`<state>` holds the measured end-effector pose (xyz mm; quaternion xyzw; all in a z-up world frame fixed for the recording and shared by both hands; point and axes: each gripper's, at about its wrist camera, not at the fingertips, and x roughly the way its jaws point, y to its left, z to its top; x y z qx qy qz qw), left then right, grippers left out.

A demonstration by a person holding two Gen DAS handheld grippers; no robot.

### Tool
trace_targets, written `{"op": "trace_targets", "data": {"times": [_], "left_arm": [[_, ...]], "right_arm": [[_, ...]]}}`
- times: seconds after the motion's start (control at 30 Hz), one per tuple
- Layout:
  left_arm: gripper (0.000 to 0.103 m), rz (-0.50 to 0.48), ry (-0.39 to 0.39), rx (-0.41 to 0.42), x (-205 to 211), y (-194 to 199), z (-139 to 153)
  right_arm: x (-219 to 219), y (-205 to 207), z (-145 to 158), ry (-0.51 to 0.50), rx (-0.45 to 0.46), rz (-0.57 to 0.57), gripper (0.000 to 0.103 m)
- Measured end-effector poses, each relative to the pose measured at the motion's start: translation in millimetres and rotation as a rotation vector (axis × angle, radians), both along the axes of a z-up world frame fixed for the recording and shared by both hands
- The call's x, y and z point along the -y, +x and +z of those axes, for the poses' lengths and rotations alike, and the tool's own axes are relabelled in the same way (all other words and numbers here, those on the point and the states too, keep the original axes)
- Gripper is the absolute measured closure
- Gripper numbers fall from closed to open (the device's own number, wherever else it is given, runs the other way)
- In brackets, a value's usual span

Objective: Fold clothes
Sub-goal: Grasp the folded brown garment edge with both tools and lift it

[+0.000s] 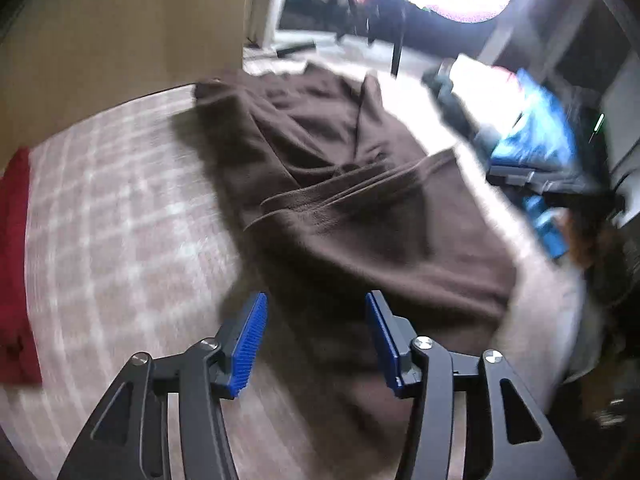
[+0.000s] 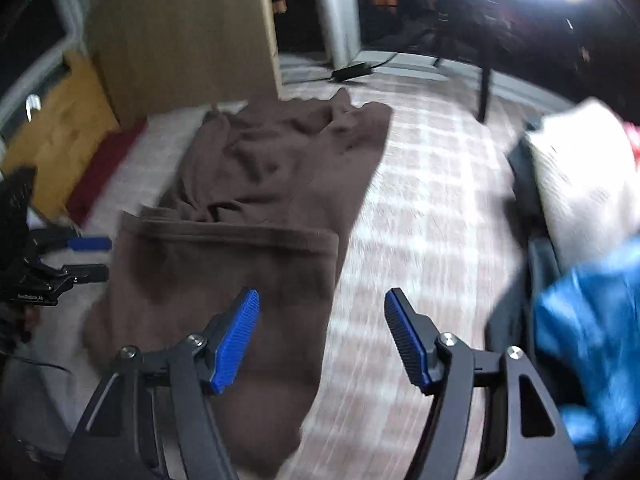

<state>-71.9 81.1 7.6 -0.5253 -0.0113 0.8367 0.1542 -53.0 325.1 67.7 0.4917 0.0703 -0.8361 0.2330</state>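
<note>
The left gripper (image 1: 316, 332) is spread wide with nothing between its blue pads (image 1: 249, 346), and it hangs above the near end of a brown garment (image 1: 340, 184). The right gripper (image 2: 322, 336) is also spread wide and holds nothing; its left pad is over the near right edge of the same brown garment (image 2: 248, 208), and its right pad is over the bare checked bedcover (image 2: 432, 216).

The brown garment lies on the bed, on the pink and white checked bedcover (image 1: 120, 216). Its near part is rather flat, with a thick hem band across the middle, and its far part is crumpled into folds.

At the right side of the bed there is a dark basket (image 2: 540, 256), and in it I see a white cloth (image 2: 584, 184) and a blue cloth (image 2: 592, 340) heaped together; the pictures are blurred, so I cannot tell more of them. A red cloth (image 1: 16, 264) lies at the left edge of the bed, apart from the brown garment. Behind the bed stands a light wooden panel (image 2: 180, 32). A yellow board (image 2: 60, 132) leans beside the red cloth (image 2: 104, 168). In the right wrist view the left gripper (image 2: 80, 258) shows just beside the garment's left edge.
</note>
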Motion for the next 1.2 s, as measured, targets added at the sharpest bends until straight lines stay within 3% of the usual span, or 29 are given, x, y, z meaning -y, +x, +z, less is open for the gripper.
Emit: {"op": "trace_targets", "data": {"times": [0.07,0.13,0.23,0.33,0.37,0.4,0.43,0.47,0.53,0.57,0.67,0.77,0.8,0.83,0.9,0.93,0.97,1.1,1.13,1.17,1.2], "left_arm": [[0.052,0.005,-0.022,-0.011,-2,-15,-5],[0.05,-0.009,-0.022,-0.04,5,-25,-1],[0.028,-0.078,-0.11,-0.1,-2,-32,1],[0.028,-0.132,-0.086,-0.098,-8,-37,0],[0.037,-0.147,-0.068,-0.089,-11,-39,-2],[0.045,-0.162,-0.05,-0.08,-15,-40,-4],[0.062,-0.178,-0.019,-0.07,-16,-38,-3],[0.068,-0.183,0.005,-0.069,-17,-36,-3],[0.093,-0.183,0.017,-0.084,-20,-29,3],[0.094,-0.186,0.019,-0.092,-20,-25,7],[0.094,-0.197,0.018,-0.113,-21,-13,17],[0.093,-0.208,0.018,-0.135,-22,-2,27],[0.091,-0.198,0.0,-0.137,-22,-6,26],[0.086,-0.183,-0.023,-0.138,-21,-13,22],[0.062,-0.162,-0.053,-0.135,-19,-25,17],[0.047,-0.16,-0.08,-0.147,-20,-30,14],[0.042,-0.169,-0.1,-0.156,-22,-34,11],[0.042,-0.239,-0.088,-0.145,-27,-44,-2],[0.047,-0.246,-0.067,-0.135,-26,-45,-4],[0.069,-0.251,-0.02,-0.112,-23,-46,-5],[0.079,-0.254,0.018,-0.098,-21,-44,-5]], "right_arm": [[9,-16,-17,0.042,0.029,0.015,0.039],[4,-25,-24,0.019,0.07,0.027,0.039],[-4,-30,-23,-0.062,0.082,0.061,0.039],[-7,-36,-26,-0.131,0.118,0.095,0.039],[-4,-35,-27,-0.143,0.13,0.111,0.039],[-1,-35,-29,-0.154,0.141,0.127,0.048],[3,-29,-27,-0.155,0.13,0.161,0.06],[6,-24,-26,-0.156,0.118,0.194,0.076],[5,-12,-15,-0.152,0.068,0.223,0.085],[4,-6,-10,-0.15,0.043,0.237,0.095],[1,15,8,-0.147,-0.052,0.296,0.095],[3,16,8,-0.095,-0.062,0.322,0.093],[3,12,5,-0.077,-0.064,0.314,0.084],[2,7,2,-0.063,-0.059,0.297,0.077],[-3,-3,-4,-0.051,-0.043,0.259,0.048],[-5,-8,-6,-0.066,-0.032,0.25,0.047],[-5,-16,-11,-0.085,-0.01,0.247,0.047],[3,-31,-27,-0.127,0.061,0.283,0.047],[5,-32,-30,-0.137,0.07,0.29,0.047],[5,-31,-29,-0.152,0.075,0.296,0.057],[5,-30,-29,-0.167,0.079,0.302,0.076]]}}
